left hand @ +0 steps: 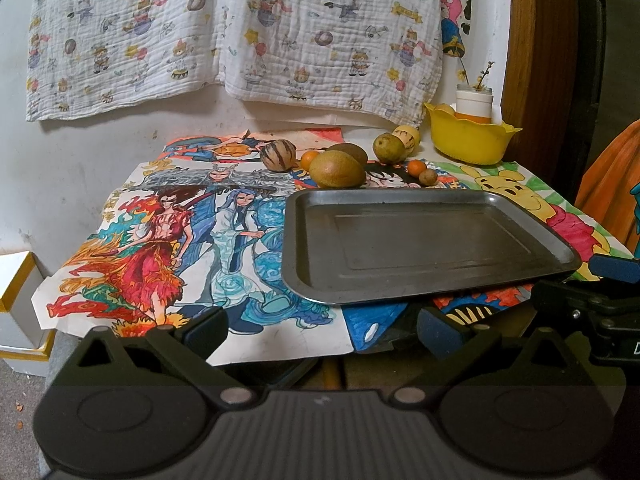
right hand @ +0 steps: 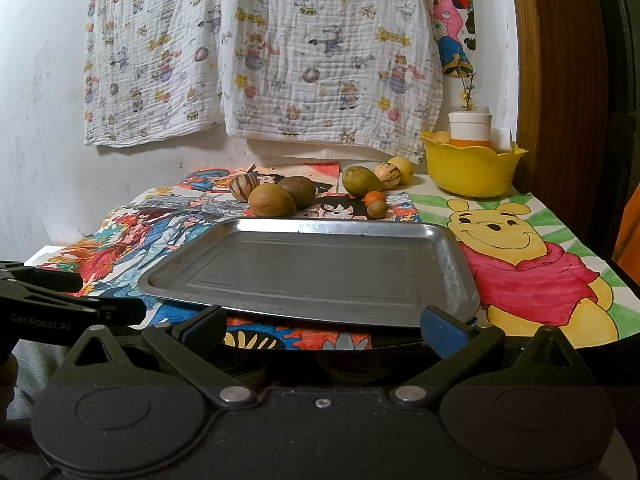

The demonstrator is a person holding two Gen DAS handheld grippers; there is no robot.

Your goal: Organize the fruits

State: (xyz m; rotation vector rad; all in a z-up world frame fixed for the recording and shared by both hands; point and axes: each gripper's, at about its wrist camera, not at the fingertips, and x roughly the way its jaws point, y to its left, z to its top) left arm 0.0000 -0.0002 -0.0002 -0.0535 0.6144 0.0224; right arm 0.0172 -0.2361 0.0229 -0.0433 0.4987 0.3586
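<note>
I see both my left gripper point(left hand: 322, 330) and right gripper point(right hand: 323, 326) spread wide, holding nothing. The fruits point(right hand: 272, 200) lie ahead, beyond the metal tray point(right hand: 312, 276). "GenRobot.AI" marks the left gripper's side.

Both views are dim and warm-toned, lit softly from above and in front; no hard shadows fall on the counter point(left hand: 100, 184). The tray point(right hand: 452, 264) shows a pale sheen along its right rim, brightest in the right wrist view. Fisheye bending curves the wall point(left hand: 16, 160) and door frame point(right hand: 560, 120), corners go black, and the picture is slightly grainy
</note>
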